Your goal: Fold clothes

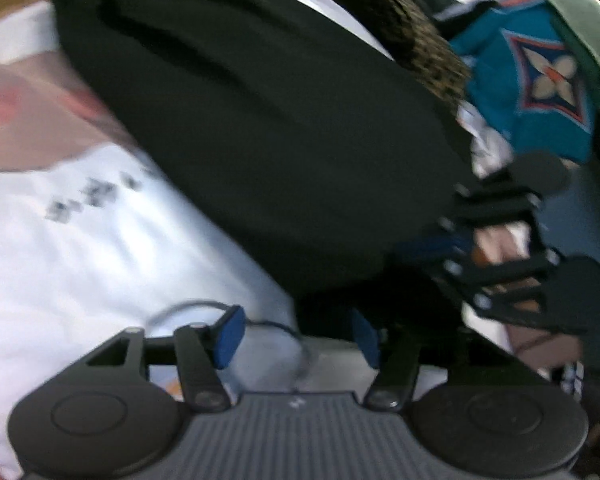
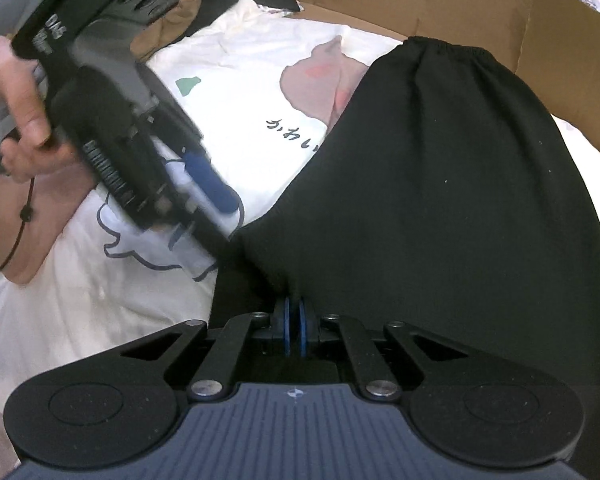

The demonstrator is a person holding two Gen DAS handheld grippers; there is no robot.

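White printed bedsheet (image 2: 236, 80) spreads below everything, backed by a brown cardboard wall (image 2: 480, 12). Black elastic-waisted fabric garment (image 2: 440, 184) lies across it. Right gripper (image 2: 294, 330) pinches its near edge; left gripper (image 1: 298, 338) gapes wide beside it.

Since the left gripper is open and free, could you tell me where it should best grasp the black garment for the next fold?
Probably the gathered elastic band at the far end of the black garment, approached from its left side. The right gripper already pinches the near edge, and the left gripper is open beside it.
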